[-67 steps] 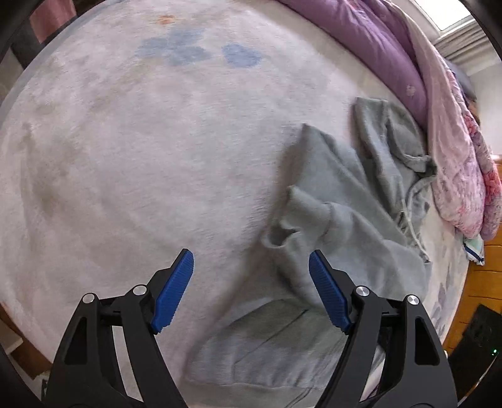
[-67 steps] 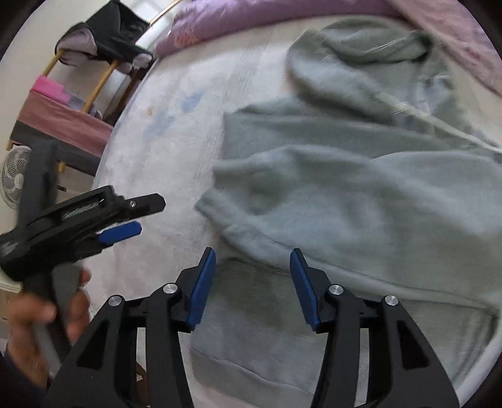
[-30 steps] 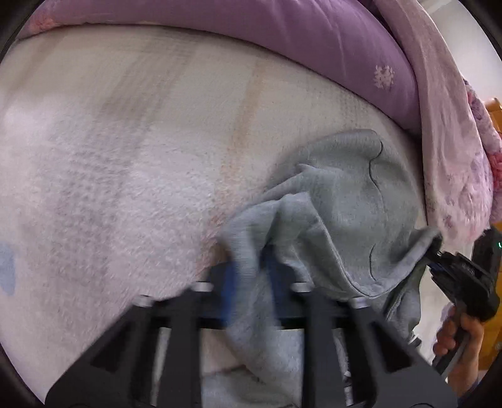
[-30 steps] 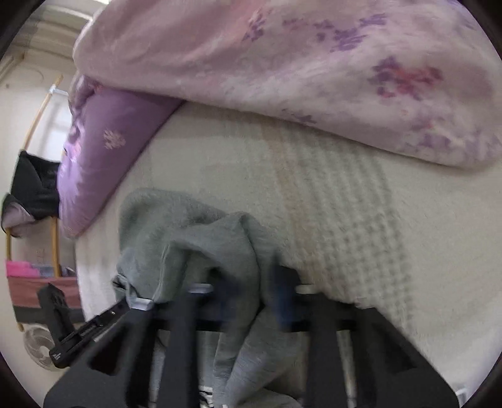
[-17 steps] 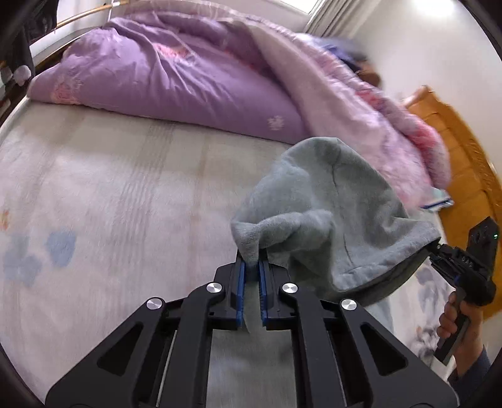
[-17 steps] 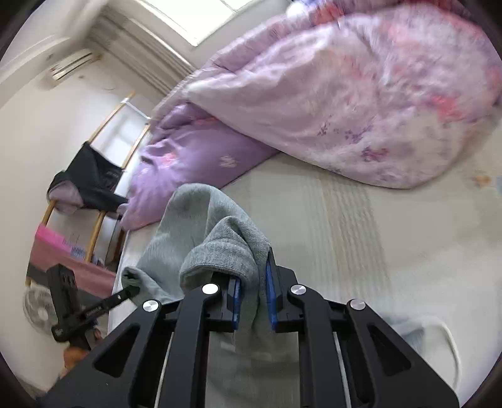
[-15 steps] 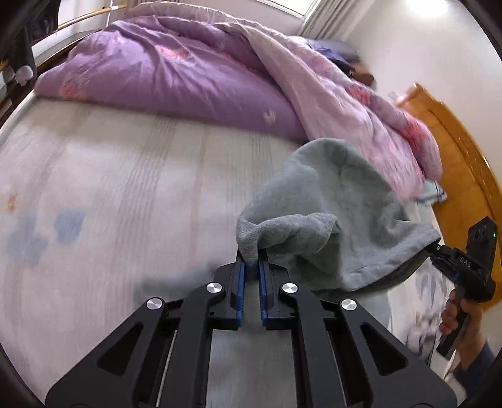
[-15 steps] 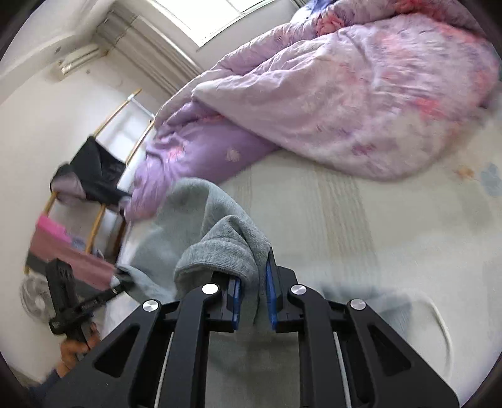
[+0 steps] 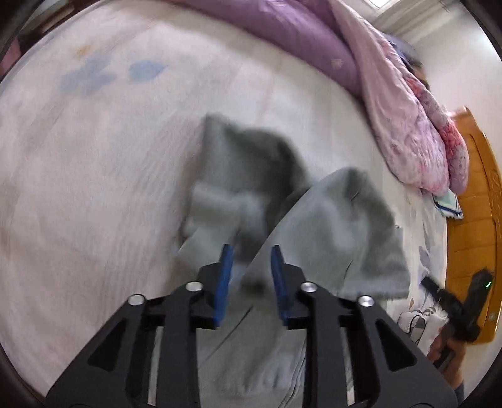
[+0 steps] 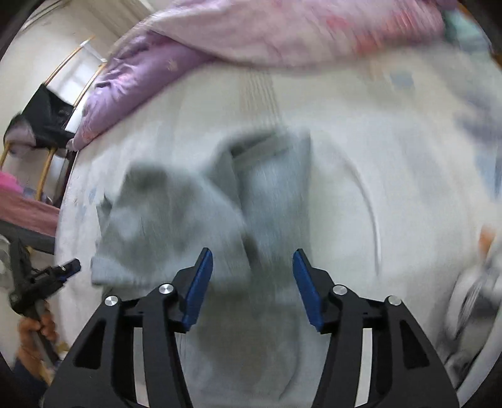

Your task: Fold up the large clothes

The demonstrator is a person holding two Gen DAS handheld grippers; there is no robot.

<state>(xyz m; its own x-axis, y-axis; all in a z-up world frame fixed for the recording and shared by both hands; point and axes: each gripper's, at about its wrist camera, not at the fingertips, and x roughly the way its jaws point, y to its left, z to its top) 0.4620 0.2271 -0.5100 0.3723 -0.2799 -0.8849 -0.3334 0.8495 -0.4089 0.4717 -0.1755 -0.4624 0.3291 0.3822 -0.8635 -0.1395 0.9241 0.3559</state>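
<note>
1. My left claw (image 9: 249,276) points steeply down, its jaws opening, nothing pinched.
2. My right claw (image 10: 251,282) likewise, spreading wider.
3. The soft grey fleece hoodie (image 9: 329,226) lies rumpled on the pale bed (image 9: 94,175).

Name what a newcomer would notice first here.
The grey hoodie, blurred and rumpled, lies mid-bed on the pale sheet. Both the left gripper and right gripper hang above it, jaws opening, gripping nothing. A purple duvet is heaped along the bed's far edge.
</note>
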